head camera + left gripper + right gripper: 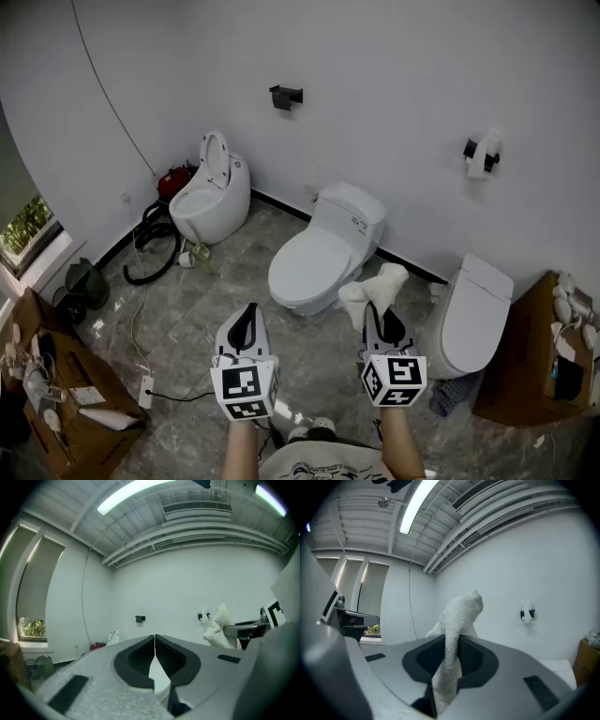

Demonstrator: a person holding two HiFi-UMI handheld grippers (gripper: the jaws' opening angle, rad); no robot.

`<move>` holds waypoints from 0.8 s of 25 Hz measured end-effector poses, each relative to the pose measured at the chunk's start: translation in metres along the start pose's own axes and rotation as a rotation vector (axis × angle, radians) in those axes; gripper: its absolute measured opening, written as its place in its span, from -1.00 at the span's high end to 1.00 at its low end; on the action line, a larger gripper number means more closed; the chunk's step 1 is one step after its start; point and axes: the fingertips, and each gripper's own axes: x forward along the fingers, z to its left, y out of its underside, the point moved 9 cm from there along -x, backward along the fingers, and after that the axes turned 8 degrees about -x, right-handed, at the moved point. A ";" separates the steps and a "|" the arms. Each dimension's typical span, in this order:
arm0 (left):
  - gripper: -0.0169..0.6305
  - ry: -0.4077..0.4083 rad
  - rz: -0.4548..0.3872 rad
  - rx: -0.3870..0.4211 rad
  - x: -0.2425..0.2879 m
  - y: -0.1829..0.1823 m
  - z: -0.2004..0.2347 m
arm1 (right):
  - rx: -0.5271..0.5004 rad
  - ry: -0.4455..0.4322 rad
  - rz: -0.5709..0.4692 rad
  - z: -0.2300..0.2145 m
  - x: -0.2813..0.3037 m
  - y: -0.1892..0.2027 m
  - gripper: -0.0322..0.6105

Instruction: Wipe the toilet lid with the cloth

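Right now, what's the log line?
left gripper: shut, empty | right gripper: shut on fluffy white cloth | closed white toilet lid: cloth not touching

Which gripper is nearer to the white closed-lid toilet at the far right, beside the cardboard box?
Right. The right gripper, shut on the white cloth, hovers just left of the far-right white closed-lid toilet; the left gripper is much farther left.

The toilet lid (314, 258) lies at 11 o'clock of the cloth (373, 286). A second toilet (211, 192) stands at 10 o'clock, a third toilet (473, 319) at 3 o'clock.
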 end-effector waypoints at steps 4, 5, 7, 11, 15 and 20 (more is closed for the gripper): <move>0.92 -0.003 0.000 -0.001 0.005 0.000 -0.003 | 0.001 -0.001 0.003 -0.006 0.002 0.001 0.69; 0.92 -0.002 0.000 -0.001 0.006 0.000 -0.003 | 0.001 -0.002 0.004 -0.006 0.004 0.001 0.69; 0.92 -0.003 0.002 -0.001 0.009 0.000 -0.003 | 0.002 -0.005 0.007 -0.007 0.007 0.002 0.69; 0.92 -0.008 0.004 -0.001 0.013 0.002 -0.006 | 0.005 -0.014 0.013 -0.012 0.011 0.007 0.69; 0.92 -0.026 0.009 -0.005 0.020 0.005 -0.008 | 0.012 -0.012 0.012 -0.019 0.019 0.012 0.69; 0.92 -0.056 0.014 -0.011 0.027 0.008 -0.012 | 0.015 -0.018 0.005 -0.033 0.030 0.017 0.69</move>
